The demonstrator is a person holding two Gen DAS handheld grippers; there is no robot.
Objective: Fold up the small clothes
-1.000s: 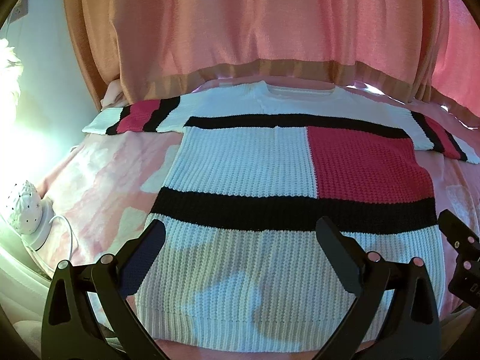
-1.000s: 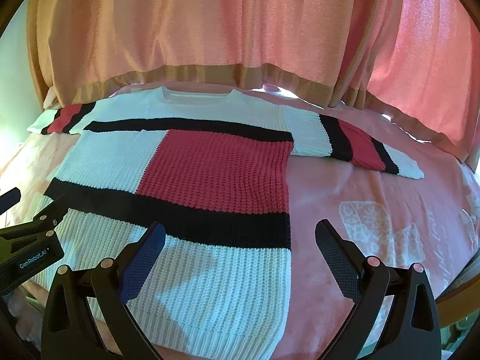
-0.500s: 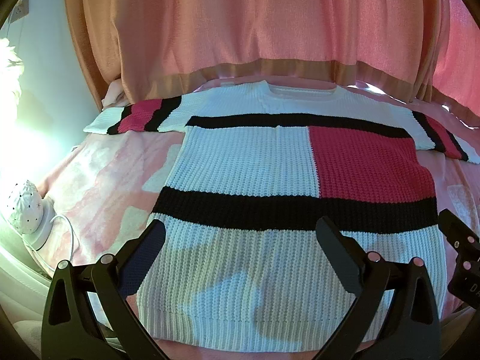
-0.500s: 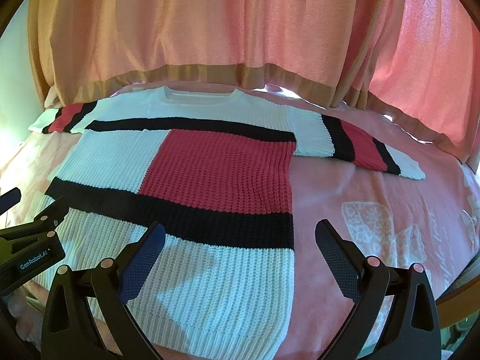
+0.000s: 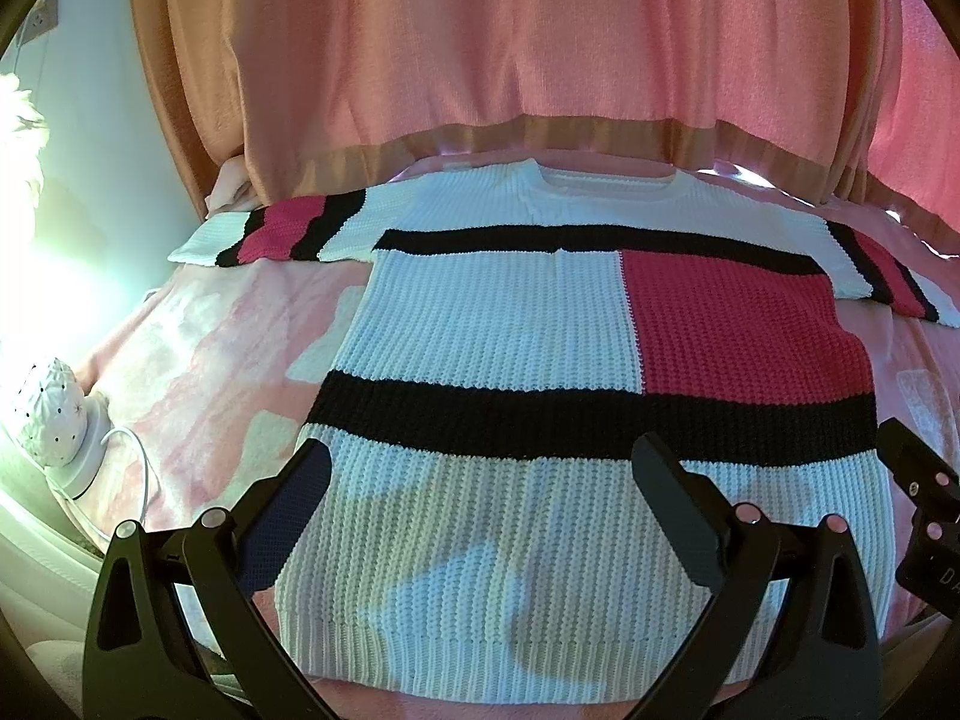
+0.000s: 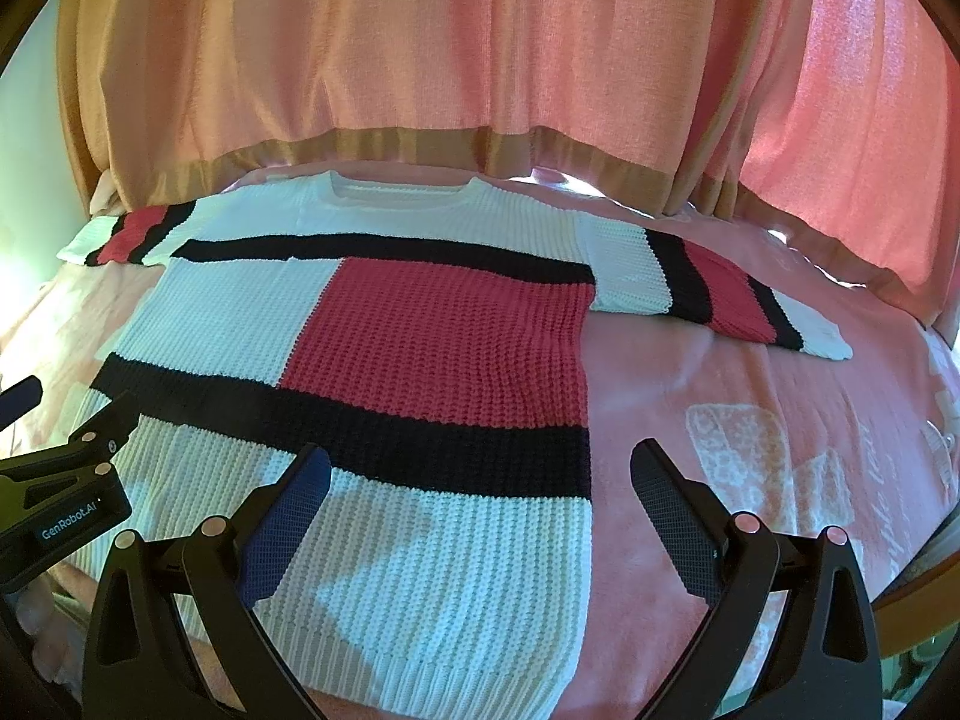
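A knit sweater (image 5: 504,330) in white, black and red blocks lies flat, front up, on a pink blanket (image 5: 210,348), sleeves spread out to both sides. It also shows in the right wrist view (image 6: 420,330). My left gripper (image 5: 480,480) is open and empty, hovering over the white lower part near the hem. My right gripper (image 6: 480,480) is open and empty above the sweater's lower right corner. Each gripper shows at the edge of the other's view: the right one (image 5: 924,516) and the left one (image 6: 66,480).
Pink-orange curtains (image 5: 480,60) hang behind the bed. A small white dotted lamp (image 5: 51,414) with a cord sits at the bed's left edge. The right sleeve (image 6: 720,288) lies on the blanket, with bare blanket (image 6: 750,420) beside the sweater.
Both views have shifted slightly; the sweater sits a little lower and closer in frame. The grippers stay open and the sweater has not moved.
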